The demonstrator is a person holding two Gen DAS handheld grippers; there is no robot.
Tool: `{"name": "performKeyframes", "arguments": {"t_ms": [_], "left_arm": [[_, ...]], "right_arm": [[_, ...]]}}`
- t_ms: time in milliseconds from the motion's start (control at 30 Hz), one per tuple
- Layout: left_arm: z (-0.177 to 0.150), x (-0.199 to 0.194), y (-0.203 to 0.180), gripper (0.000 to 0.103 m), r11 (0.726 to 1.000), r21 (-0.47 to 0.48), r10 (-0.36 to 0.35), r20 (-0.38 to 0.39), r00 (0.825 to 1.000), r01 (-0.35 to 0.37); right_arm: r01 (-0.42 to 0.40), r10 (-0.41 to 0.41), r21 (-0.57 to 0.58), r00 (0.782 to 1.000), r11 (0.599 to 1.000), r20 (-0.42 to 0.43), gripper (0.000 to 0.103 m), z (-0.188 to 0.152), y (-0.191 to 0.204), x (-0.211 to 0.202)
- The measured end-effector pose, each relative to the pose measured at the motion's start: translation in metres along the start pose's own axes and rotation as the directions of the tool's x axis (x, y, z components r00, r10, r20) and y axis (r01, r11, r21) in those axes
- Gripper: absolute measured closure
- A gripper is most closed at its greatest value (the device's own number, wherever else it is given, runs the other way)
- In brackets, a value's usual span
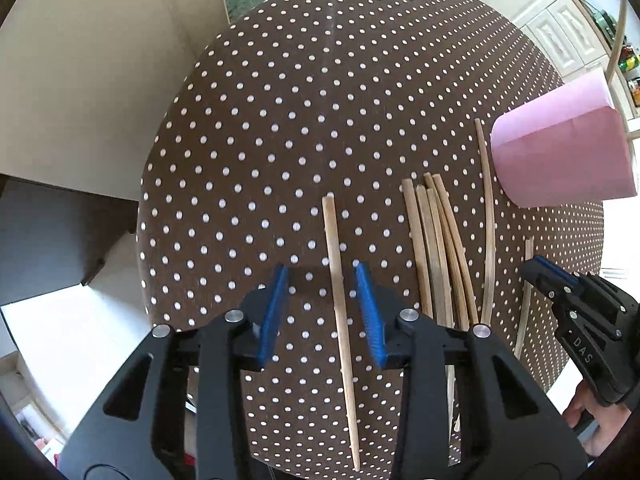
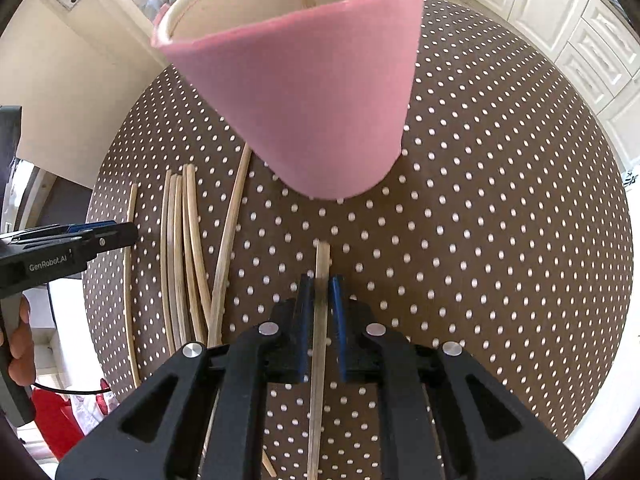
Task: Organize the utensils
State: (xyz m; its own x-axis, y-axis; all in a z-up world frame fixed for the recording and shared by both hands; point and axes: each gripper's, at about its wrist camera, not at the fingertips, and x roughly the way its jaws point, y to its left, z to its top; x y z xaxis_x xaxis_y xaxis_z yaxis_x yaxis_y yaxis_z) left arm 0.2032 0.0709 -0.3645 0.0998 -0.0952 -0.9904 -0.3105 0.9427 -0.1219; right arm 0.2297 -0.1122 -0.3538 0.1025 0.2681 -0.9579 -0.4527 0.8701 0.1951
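Observation:
Wooden chopsticks lie on a round brown polka-dot table [image 1: 280,120]. My left gripper [image 1: 322,274] is open and straddles a single chopstick [image 1: 338,304] lying on the cloth. My right gripper [image 2: 319,280] is shut on another chopstick [image 2: 320,344], just in front of a pink holder cup [image 2: 304,92] that has sticks inside. A bundle of several chopsticks [image 1: 436,248] lies between the two grippers, also in the right wrist view [image 2: 184,256]. The pink cup [image 1: 560,152] stands at the right in the left wrist view, with my right gripper [image 1: 534,268] below it.
The table edge [image 1: 140,240] drops off on the left. White kitchen cabinets [image 2: 580,32] stand beyond the table. A loose chopstick [image 2: 232,224] lies by the cup's base. A person's hand [image 2: 20,344] holds the left gripper.

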Motion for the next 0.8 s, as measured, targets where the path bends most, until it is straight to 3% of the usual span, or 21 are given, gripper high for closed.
{"name": "performKeyframes", "arguments": {"t_ms": [133,200,367,567,800], "left_arm": [[0.006,0.0,-0.004,0.08,0.999,0.014,0.033,0.013,0.999,-0.033],[0.004,-0.001,-0.001,0.095,0.999,0.011,0.034,0.021,0.999,-0.035],[0.001,-0.004,0.008,0.097,1.0,-0.007,-0.016,0.032,0.999,0.016],[-0.01,-0.038,0.024,0.097,0.997,0.021,-0.077,0.097,0.992,0.075],[-0.019,-0.101,0.03,0.097,0.985,0.083,-0.166,0.217,0.962,0.151]], "right_arm": [[0.0,0.0,-0.009,1.0,1.0,-0.004,0.093,0.007,0.004,0.003],[-0.003,0.003,-0.013,1.0,1.0,-0.006,0.094,0.009,0.003,0.003],[-0.028,0.028,0.0,1.0,1.0,0.001,0.097,0.009,-0.008,-0.001],[-0.066,0.066,0.001,0.994,0.998,0.082,0.097,-0.001,-0.009,-0.035],[-0.086,0.081,0.012,0.971,0.996,0.225,0.097,-0.007,-0.003,-0.093]]}}
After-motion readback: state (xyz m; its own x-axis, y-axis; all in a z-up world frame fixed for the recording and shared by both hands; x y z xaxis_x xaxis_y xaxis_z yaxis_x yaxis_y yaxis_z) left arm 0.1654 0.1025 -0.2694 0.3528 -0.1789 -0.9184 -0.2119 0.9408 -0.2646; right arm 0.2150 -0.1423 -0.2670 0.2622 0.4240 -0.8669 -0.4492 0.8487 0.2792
